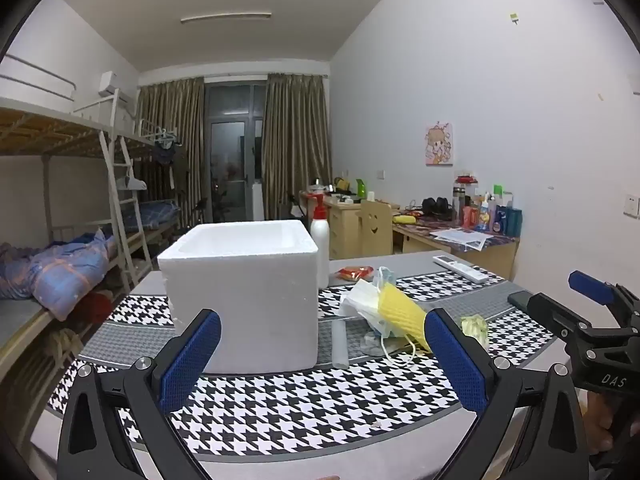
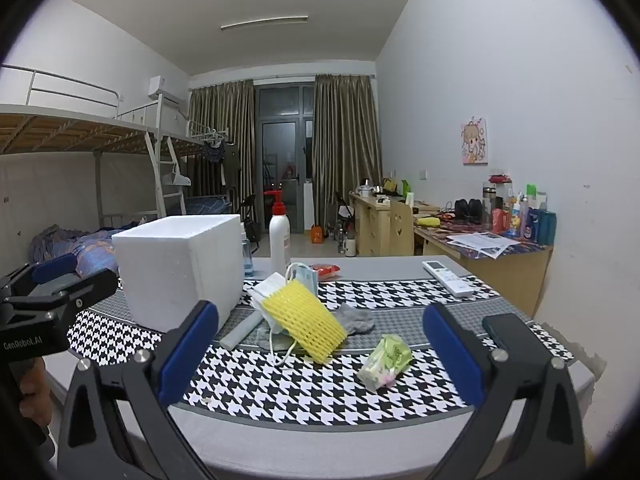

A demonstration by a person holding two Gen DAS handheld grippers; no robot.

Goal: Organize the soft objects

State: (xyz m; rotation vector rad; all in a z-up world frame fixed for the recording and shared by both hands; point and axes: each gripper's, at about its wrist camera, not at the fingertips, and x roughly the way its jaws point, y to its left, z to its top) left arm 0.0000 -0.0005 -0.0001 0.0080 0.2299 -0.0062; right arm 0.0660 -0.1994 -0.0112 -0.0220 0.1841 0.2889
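Note:
A white foam box (image 1: pixel 244 296) (image 2: pixel 180 272), open at the top, stands on the houndstooth table mat. To its right lies a pile: a yellow foam net (image 1: pixel 402 316) (image 2: pixel 304 320), white and blue face masks (image 1: pixel 366 300) (image 2: pixel 268 290), and a grey sock (image 2: pixel 356 322). A green tissue pack (image 2: pixel 386 362) (image 1: pixel 474 328) lies nearer the front. My left gripper (image 1: pixel 320 360) is open and empty, in front of the box. My right gripper (image 2: pixel 320 360) is open and empty, short of the tissue pack.
A white pump bottle (image 1: pixel 320 248) (image 2: pixel 279 236) stands behind the box. A red packet (image 1: pixel 354 273), a white remote (image 1: pixel 460 268) (image 2: pixel 448 278), a dark phone (image 2: pixel 508 330) and a translucent tube (image 2: pixel 244 332) lie on the mat. Bunk beds left, desks right.

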